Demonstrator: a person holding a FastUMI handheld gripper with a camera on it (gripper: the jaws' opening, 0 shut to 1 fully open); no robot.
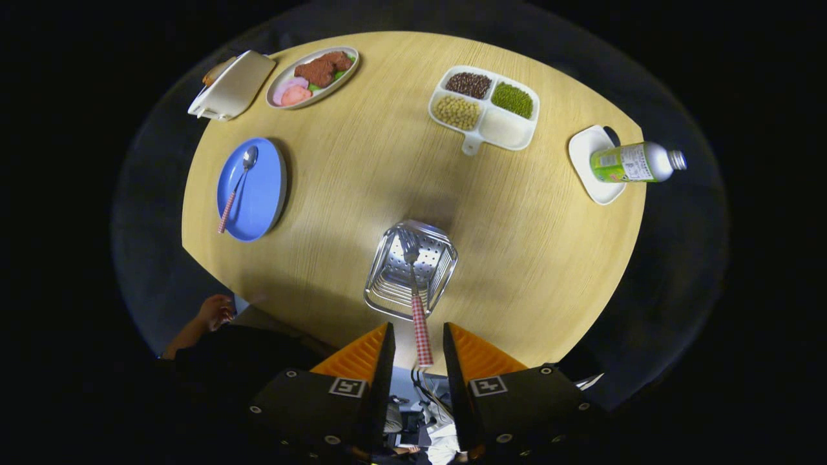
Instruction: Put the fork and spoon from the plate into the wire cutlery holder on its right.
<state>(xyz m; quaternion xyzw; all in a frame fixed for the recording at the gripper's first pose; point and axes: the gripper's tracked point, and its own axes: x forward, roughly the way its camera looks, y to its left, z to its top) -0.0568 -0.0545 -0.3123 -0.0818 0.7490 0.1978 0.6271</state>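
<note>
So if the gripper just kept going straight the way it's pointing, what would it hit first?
Probably the wire cutlery holder, just ahead of the open gripper. The fork stands between the fingers, head down in that holder; depth is hard to judge.

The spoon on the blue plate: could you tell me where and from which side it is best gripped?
Grip the spoon by its checked handle, which overhangs the blue plate rim, coming from above with jaws across it. The gripper is open around the fork, which stands in the wire cutlery holder.

Bright overhead light falls evenly on the tabletop (362, 168); soft shadows lie beside the dishes. Fisheye distortion bends its edges, and surroundings fall dim.
</note>
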